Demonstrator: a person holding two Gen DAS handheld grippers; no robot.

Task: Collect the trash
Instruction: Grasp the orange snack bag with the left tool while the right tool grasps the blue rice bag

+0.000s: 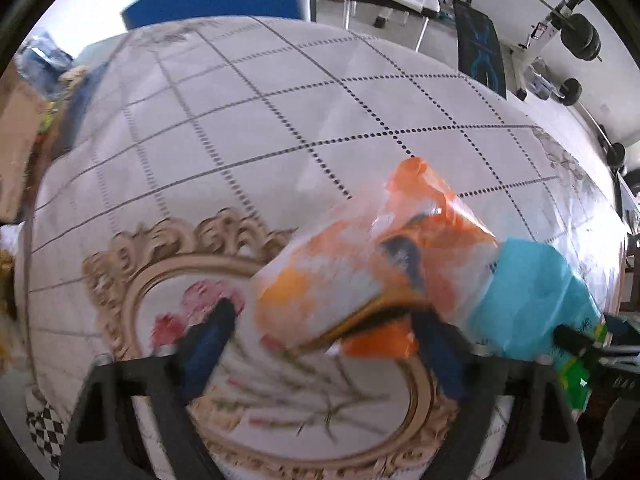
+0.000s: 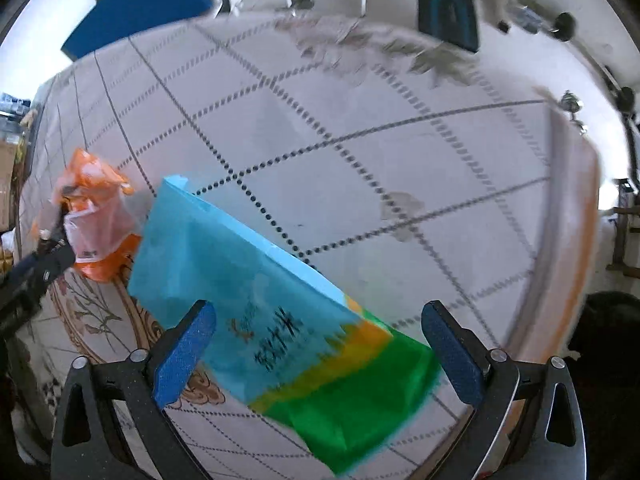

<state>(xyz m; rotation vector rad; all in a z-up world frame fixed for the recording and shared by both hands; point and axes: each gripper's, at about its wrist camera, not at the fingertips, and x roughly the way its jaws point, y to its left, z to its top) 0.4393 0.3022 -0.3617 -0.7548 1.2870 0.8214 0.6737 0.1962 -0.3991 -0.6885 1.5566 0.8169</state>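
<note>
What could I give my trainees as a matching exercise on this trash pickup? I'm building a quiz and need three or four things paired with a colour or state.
Things:
1. crumpled wrapper
2. flat packet
3. tablecloth
4. right gripper

Colour or state:
A. white with a dotted dark grid
B. light blue with a green and yellow end
C. open, fingers either side of the packet
D. orange and translucent white

Pairs: 1-D, 2-B, 3-A, 4-C
</note>
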